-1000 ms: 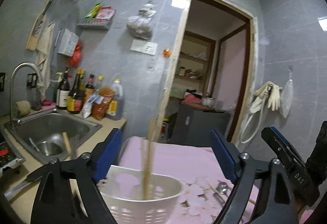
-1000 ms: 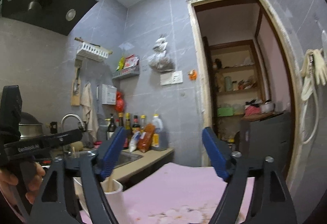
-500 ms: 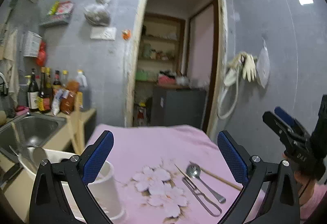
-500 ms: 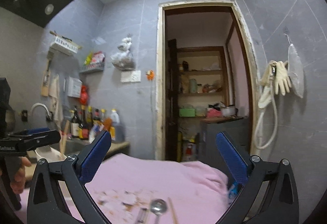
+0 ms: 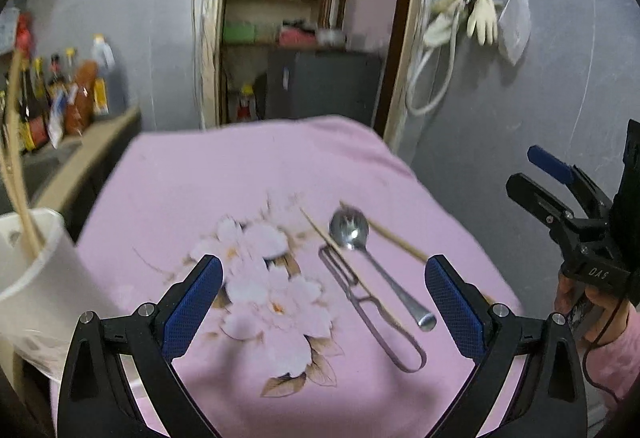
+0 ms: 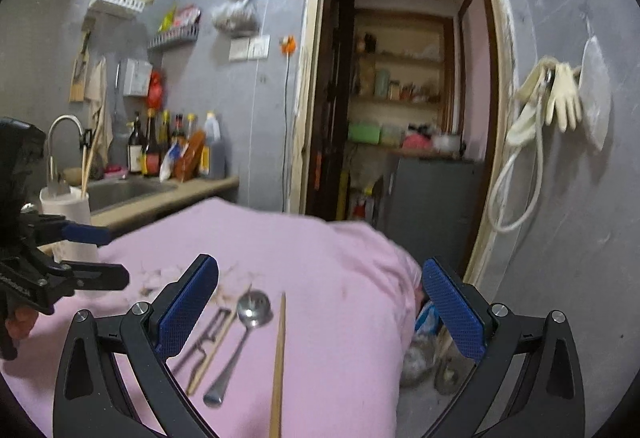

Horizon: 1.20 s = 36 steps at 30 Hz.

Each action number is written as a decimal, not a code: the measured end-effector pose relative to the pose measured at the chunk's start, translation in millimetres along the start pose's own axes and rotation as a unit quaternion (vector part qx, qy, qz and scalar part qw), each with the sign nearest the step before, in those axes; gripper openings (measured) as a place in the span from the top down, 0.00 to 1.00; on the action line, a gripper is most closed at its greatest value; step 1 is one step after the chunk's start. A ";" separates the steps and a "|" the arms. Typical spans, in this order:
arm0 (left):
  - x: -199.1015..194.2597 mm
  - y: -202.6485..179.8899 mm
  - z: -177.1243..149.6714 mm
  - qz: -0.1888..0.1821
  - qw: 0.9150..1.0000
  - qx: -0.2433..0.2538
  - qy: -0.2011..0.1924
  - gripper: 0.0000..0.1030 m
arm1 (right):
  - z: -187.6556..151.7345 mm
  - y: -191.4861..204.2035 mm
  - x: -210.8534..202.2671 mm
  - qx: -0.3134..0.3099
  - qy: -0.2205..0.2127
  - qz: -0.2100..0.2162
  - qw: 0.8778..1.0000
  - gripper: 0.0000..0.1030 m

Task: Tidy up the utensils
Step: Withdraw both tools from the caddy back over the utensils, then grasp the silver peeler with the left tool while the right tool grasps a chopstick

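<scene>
Pink-clothed desk (image 5: 240, 174) in kitchen | spoon (image 5: 362, 250), chopsticks (image 5: 384, 234), tongs (image 5: 368, 302) loose | left gripper (image 5: 324, 302), right gripper (image 6: 320, 310) wide, empty | next: pick one for white holder (image 5: 36, 278)

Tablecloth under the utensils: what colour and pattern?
Pink tablecloth with a pale flower print; clearest in the left wrist view.
</scene>
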<state>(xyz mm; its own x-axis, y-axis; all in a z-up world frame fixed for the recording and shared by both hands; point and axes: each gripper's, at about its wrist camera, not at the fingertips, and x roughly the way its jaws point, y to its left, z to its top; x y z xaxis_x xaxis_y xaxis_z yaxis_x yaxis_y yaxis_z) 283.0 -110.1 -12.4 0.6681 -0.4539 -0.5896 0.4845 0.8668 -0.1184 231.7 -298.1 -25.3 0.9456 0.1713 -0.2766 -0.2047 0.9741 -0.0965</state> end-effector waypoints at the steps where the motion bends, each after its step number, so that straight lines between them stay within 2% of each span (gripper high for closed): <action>1: 6.3 0.6 -0.7 -0.003 1.000 -0.001 0.011 0.06 | -2.6 -2.5 3.3 0.000 0.009 0.002 1.000 0.04; 3: 17.0 2.6 -2.4 -0.011 0.999 -0.003 0.035 0.13 | -7.8 -7.1 9.4 0.003 0.026 0.010 1.000 0.14; 4: 23.4 3.1 -2.7 -0.015 0.999 -0.004 0.048 0.18 | -10.5 -9.8 14.8 0.007 0.041 0.017 0.999 0.17; 7: 43.2 7.6 -2.2 -0.015 0.996 -0.017 0.087 0.24 | -18.4 -15.2 29.0 0.017 0.079 0.032 0.996 0.24; 11: 61.0 10.8 -3.1 -0.026 0.992 -0.031 0.119 0.39 | -27.4 -15.4 44.4 0.012 0.118 0.044 0.992 0.42; 15: 74.8 11.6 -3.2 -0.035 0.988 -0.031 0.147 0.50 | -31.3 -16.9 56.8 0.019 0.146 0.062 0.987 0.50; 18: 86.6 11.6 -3.8 -0.036 0.984 -0.034 0.173 0.52 | -34.1 -20.9 61.8 0.024 0.155 0.066 0.985 0.52; 21: 92.3 10.5 -1.8 -0.031 0.983 -0.025 0.177 0.55 | -36.9 -23.6 63.7 0.028 0.161 0.069 0.984 0.52; 24: 96.2 12.6 -0.1 -0.034 0.982 -0.028 0.183 0.64 | -39.4 -24.3 66.3 0.029 0.170 0.078 0.982 0.52; 26: 98.0 20.0 1.7 -0.046 0.980 -0.049 0.188 0.75 | -40.7 -22.9 69.5 0.027 0.178 0.087 0.980 0.52; 28: 103.3 24.4 4.2 -0.058 0.977 -0.071 0.194 0.82 | -41.7 -19.7 73.8 0.022 0.188 0.097 0.977 0.52; 32: 100.2 35.0 2.2 -0.079 0.971 -0.107 0.196 0.84 | -43.1 -11.3 80.6 0.004 0.207 0.102 0.973 0.52; 36: 94.3 31.5 1.1 -0.074 0.973 -0.089 0.199 0.84 | -45.6 -1.7 85.7 -0.019 0.224 0.101 0.969 0.54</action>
<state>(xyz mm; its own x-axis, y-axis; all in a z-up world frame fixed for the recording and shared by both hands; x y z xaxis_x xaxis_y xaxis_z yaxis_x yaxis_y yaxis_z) 361.8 -125.8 -70.9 0.3103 -0.4908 -0.8142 0.4294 0.8364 -0.3406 301.5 -291.8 -92.4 0.6824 0.2679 -0.6801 -0.3916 0.9196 -0.0306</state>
